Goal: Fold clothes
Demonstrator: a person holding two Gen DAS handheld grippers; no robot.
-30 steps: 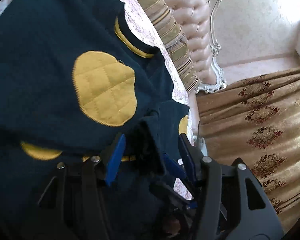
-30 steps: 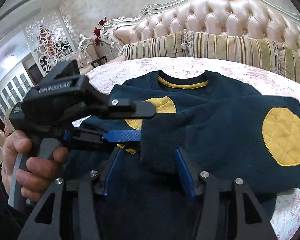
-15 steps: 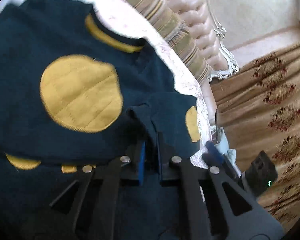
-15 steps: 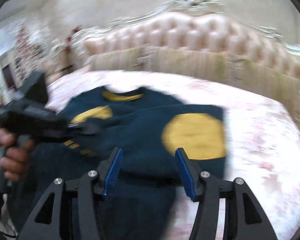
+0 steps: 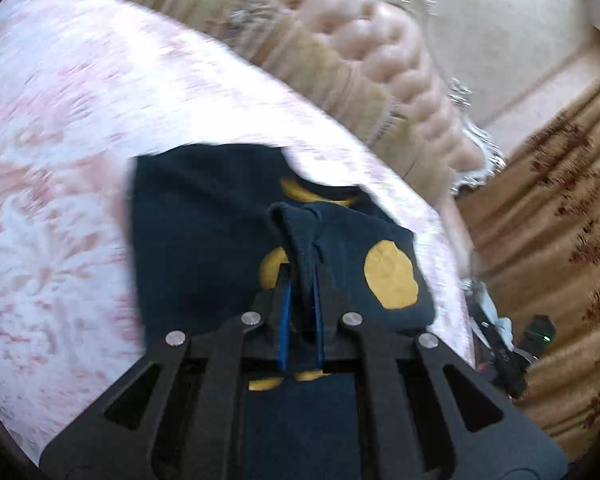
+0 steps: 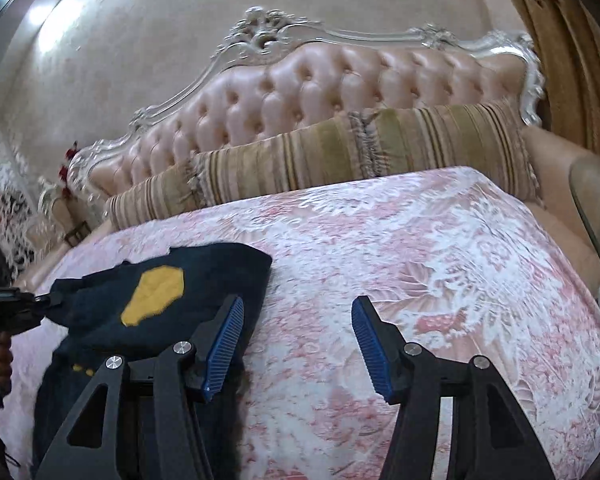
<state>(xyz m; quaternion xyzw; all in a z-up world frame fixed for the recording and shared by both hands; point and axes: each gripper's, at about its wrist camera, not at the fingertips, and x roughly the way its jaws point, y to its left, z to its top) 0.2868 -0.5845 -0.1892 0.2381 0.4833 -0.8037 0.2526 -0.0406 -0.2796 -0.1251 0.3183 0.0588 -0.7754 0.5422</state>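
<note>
A dark navy sweater (image 5: 204,240) with yellow elbow patches (image 5: 392,276) and a yellow collar lies on the pink floral bedspread (image 5: 60,160). My left gripper (image 5: 300,280) is shut on a sleeve cuff (image 5: 300,236) of the sweater and holds it over the body of the garment. In the right wrist view the sweater (image 6: 168,312) lies at the lower left with one yellow patch (image 6: 154,294) showing. My right gripper (image 6: 298,336) is open and empty, over bare bedspread (image 6: 420,260) just right of the sweater's edge. The left gripper's body (image 6: 4,304) shows at the far left.
A tufted pink headboard (image 6: 320,92) with a silver frame and a striped bolster pillow (image 6: 320,164) stand at the head of the bed. A gold patterned curtain (image 5: 560,240) hangs to the right of the bed. A small table edge (image 6: 596,208) is at the right.
My left gripper shut on the sleeve cuff and pulled it across the sweater. My right gripper let go of the sleeve and swung right, off the sweater.
</note>
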